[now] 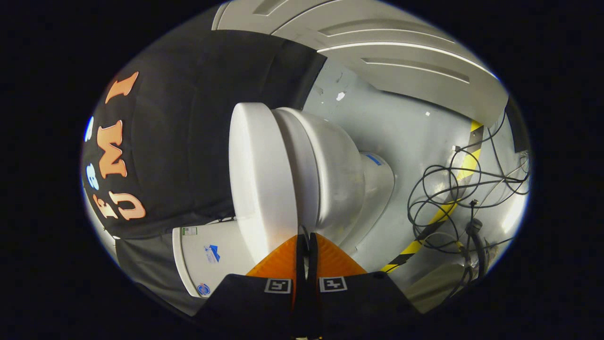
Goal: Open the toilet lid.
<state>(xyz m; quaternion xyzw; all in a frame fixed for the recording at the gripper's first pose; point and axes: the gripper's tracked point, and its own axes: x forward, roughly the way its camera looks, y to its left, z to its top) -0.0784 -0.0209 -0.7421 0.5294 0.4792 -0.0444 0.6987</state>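
Gripper: fingers (306,245) pressed together, almost no gap between them, nothing visibly held; tips sit right at the edge of the toilet lid (257,179).
Lid: just ahead of the fingers, appears still down on the seat (302,165); camera is rolled, so its flat top faces scene-left, toward the black cloth wall (188,141).
Bowl: toilet bowl (337,174) right of the lid, pedestal (377,184) beyond it on the grey floor (401,123).
Tank: cistern (207,257) near-left of the fingers, behind the lid.
Contact: cannot tell whether the tips touch the lid rim or the seam between lid and seat.
Step, judged: getting a purchase under the lid's front edge.
Doing it well: keep the fingers together as a wedge, catch the lid only, not the seat, then swing it about the hinge toward the cistern.
Risk: the smooth rim could slip off the tips.
Clutter: loose cables (453,198) and striped tape (453,203) far right, well apart.
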